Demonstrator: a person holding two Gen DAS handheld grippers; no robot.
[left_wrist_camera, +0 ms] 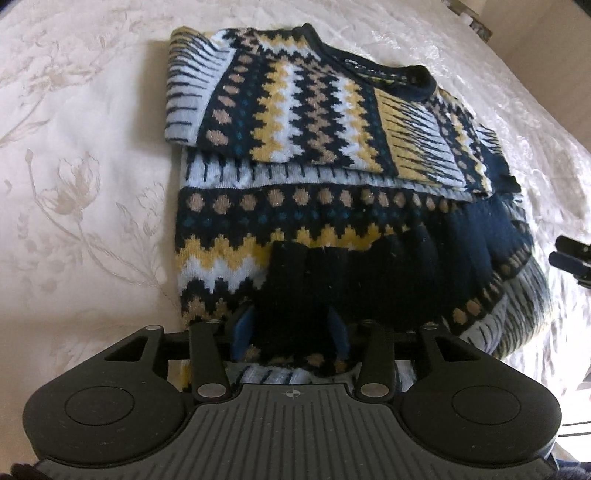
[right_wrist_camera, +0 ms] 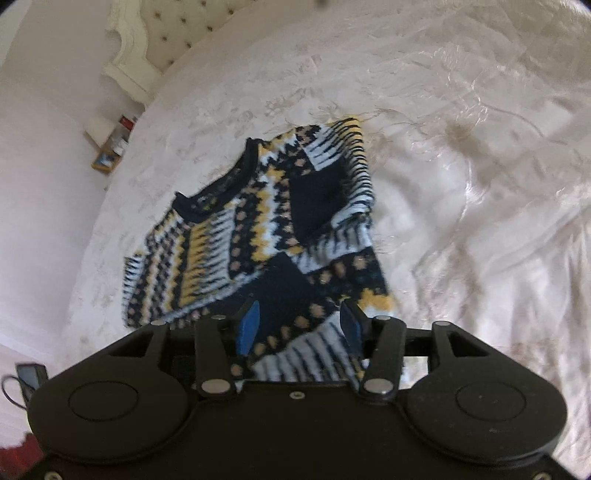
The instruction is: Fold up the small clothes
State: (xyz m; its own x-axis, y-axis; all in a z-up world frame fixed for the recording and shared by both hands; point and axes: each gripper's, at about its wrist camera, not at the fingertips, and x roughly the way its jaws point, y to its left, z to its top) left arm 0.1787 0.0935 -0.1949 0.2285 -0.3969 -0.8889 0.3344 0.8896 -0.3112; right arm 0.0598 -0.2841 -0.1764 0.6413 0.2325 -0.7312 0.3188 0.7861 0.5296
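A knitted sweater (left_wrist_camera: 314,122) in navy, yellow, white and tan zigzags lies on the bed with its sleeves folded in over the body. Its navy collar (left_wrist_camera: 417,79) is at the far end. My left gripper (left_wrist_camera: 291,332) stands open over the near hem, with a bunch of dark hem fabric between the blue pads (left_wrist_camera: 243,332). In the right wrist view the same sweater (right_wrist_camera: 258,221) lies ahead. My right gripper (right_wrist_camera: 299,325) is open, and a striped corner of the sweater lies loosely between its pads (right_wrist_camera: 247,325). Its fingertips (left_wrist_camera: 565,258) show at the left wrist view's right edge.
The cream bed cover (left_wrist_camera: 74,166) with a floral pattern spreads all around the sweater. A tufted headboard (right_wrist_camera: 155,33) and a small bedside shelf (right_wrist_camera: 110,147) stand beyond the bed's far left. A dark device with a cable (right_wrist_camera: 29,376) lies low at the left.
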